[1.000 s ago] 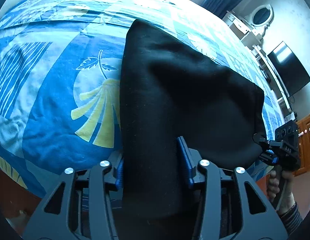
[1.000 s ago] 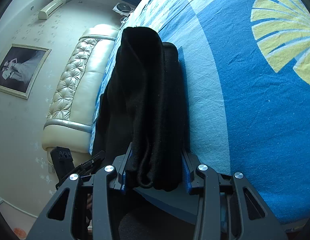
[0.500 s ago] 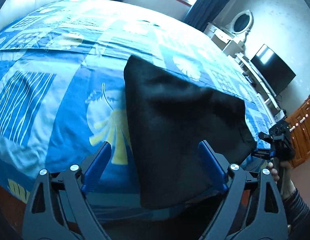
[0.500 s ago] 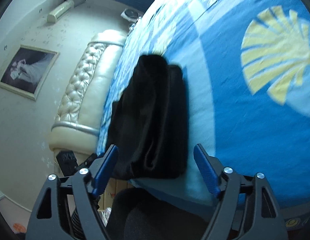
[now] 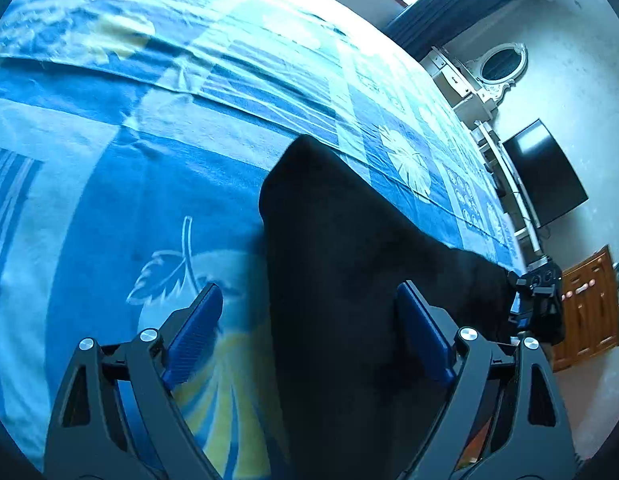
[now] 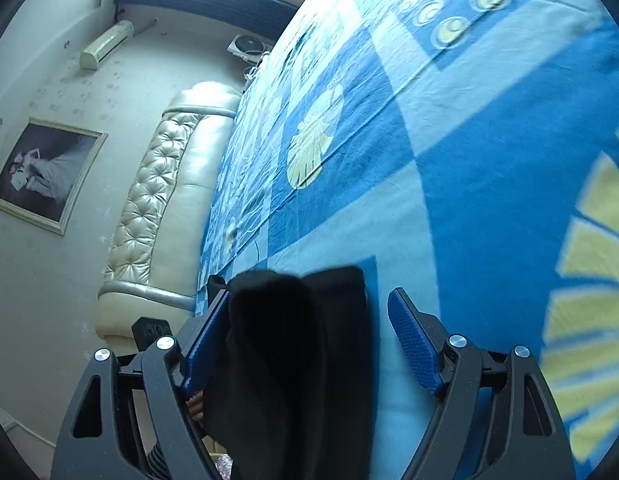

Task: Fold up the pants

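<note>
The black pants (image 5: pixel 349 272) lie folded on the blue patterned bedspread (image 5: pixel 149 160) near the bed's front edge. My left gripper (image 5: pixel 309 336) is open, its blue pads (image 5: pixel 193 332) wide apart above the fold's near end, not touching it. In the right wrist view the folded pants (image 6: pixel 301 360) show as a thick black stack between the open fingers of my right gripper (image 6: pixel 309 344). The right gripper also shows in the left wrist view (image 5: pixel 537 304) at the fold's far right end.
A padded cream headboard (image 6: pixel 169 208) and a framed picture (image 6: pixel 41 172) stand left of the bed. A dark screen (image 5: pixel 545 176), a white dresser with oval mirror (image 5: pixel 497 68) and a wooden cabinet (image 5: pixel 589 312) line the far wall.
Both grippers were shut on the pants a second ago. They have opened, let the cloth go and drawn back from the fold.
</note>
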Action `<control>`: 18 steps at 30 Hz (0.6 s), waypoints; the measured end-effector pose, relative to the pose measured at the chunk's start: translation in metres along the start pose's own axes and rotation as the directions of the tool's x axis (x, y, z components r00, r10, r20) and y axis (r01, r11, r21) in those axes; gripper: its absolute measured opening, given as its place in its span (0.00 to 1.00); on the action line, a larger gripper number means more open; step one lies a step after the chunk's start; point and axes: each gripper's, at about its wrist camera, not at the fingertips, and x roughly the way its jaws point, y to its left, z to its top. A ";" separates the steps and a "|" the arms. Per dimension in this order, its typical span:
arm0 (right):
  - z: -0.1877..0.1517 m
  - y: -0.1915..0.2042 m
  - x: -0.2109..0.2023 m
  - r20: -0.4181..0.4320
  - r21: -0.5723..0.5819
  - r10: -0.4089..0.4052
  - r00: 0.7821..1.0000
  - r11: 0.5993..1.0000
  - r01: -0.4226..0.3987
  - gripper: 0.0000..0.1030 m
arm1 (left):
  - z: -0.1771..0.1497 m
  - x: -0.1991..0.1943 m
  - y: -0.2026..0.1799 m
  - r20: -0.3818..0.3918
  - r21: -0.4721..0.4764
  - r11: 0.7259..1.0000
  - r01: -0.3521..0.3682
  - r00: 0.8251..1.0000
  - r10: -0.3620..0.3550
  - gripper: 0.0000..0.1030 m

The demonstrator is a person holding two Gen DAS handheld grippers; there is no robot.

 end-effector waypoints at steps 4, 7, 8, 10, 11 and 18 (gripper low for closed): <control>0.000 0.006 0.016 -0.044 -0.039 -0.019 0.999 0.999 0.017 0.62 | 0.004 0.009 0.006 -0.012 -0.004 1.000 0.016 1.000 -0.016 0.77; -0.005 0.005 0.020 -0.051 -0.051 -0.056 0.997 0.997 0.053 0.46 | 0.003 0.013 0.004 -0.028 0.018 0.999 0.036 0.999 -0.036 0.43; -0.005 0.002 0.019 -0.047 -0.042 -0.047 0.998 0.998 0.045 0.45 | 0.003 0.015 0.003 -0.036 0.014 0.998 0.058 0.998 -0.058 0.38; -0.008 0.001 0.016 -0.038 -0.033 -0.034 0.999 0.999 0.032 0.41 | 0.004 0.015 -0.002 -0.025 0.032 0.999 0.039 0.999 -0.038 0.31; -0.009 0.003 0.014 -0.030 -0.036 -0.030 0.999 0.999 0.029 0.40 | 0.005 0.014 -0.004 -0.021 0.044 0.999 0.032 0.999 -0.031 0.30; -0.011 0.020 0.005 0.027 -0.085 -0.012 1.000 0.996 0.015 0.35 | 0.009 0.002 -0.018 0.017 0.102 0.995 -0.021 1.000 0.020 0.20</control>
